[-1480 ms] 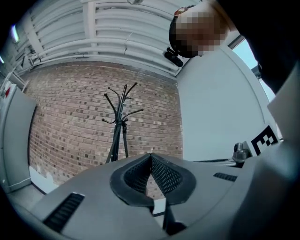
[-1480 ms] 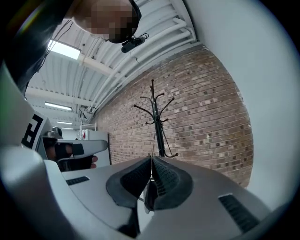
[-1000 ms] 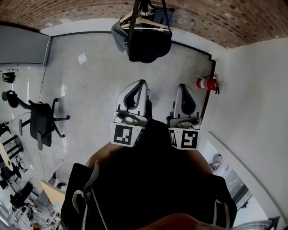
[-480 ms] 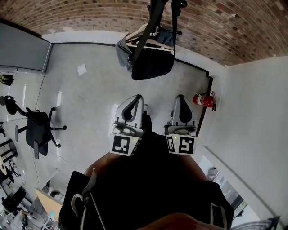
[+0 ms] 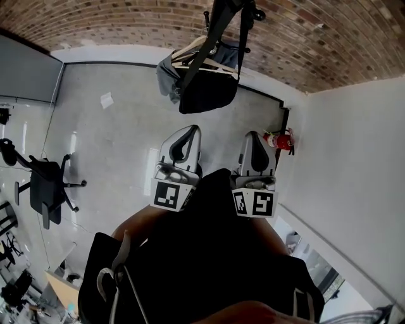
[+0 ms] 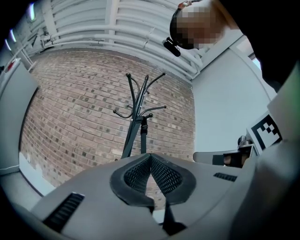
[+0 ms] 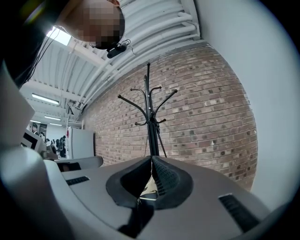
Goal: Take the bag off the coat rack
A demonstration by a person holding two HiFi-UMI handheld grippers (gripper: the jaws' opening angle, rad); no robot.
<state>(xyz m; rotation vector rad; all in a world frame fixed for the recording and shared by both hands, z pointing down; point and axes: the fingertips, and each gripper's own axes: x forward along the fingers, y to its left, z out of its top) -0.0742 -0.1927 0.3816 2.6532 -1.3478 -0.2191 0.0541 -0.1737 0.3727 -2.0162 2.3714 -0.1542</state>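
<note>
Two closed tools: left gripper (image 5: 190,131) and right gripper (image 5: 254,135), both empty.
They sit side by side just ahead of the person's body (image 5: 209,253), each with its jaws pressed together on nothing. Farther off, across the floor (image 5: 126,120), the black bag (image 5: 207,93) hangs by its strap (image 5: 243,35) from the coat rack (image 5: 220,19), before the brick wall (image 5: 126,22).
</note>
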